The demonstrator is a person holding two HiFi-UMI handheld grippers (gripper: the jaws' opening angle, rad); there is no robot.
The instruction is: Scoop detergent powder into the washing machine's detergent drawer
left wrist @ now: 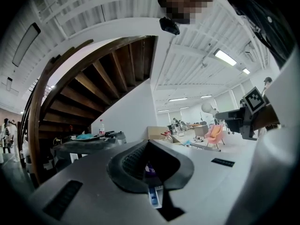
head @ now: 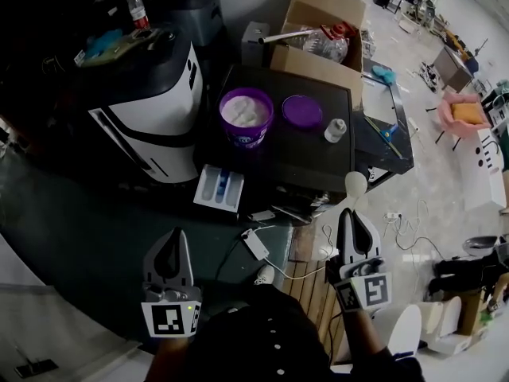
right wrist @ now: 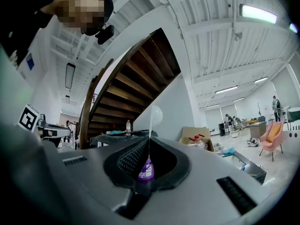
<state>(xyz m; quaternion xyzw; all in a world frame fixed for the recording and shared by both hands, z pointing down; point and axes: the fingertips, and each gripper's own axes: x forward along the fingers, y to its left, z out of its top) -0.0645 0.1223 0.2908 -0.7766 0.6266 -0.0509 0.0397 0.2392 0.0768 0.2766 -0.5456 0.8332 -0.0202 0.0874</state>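
Currently: washing machine (head: 151,106) stands ahead and left of the left claw (head: 172,235), its top cluttered. Dark tabletop (head: 302,161) lies ahead of both claws, to the machine's right. Open cardboard box (head: 314,64) sits beyond the tabletop's far edge and holds clear plastic bottles.

Purple tub (head: 246,126) on the tabletop, lid off, filled with white detergent powder (head: 245,110); straight ahead of the right claw (head: 351,215), showing through the slot between its jaws. Purple lid (head: 302,111) lies flat just right of the tub. Detergent drawer (head: 219,188) is pulled out, ahead and slightly right of the left claw, nearer to it than the tub; blue compartments, contents not readable. Small white cup (head: 336,130) is ahead of the right claw, right of the lid; contents not readable.

Left claw: jaws pressed together, nothing between them. Right claw: closed on the thin handle of a white scoop (head: 355,188), bowl pointing forward past the jaw tips, short of the tub.
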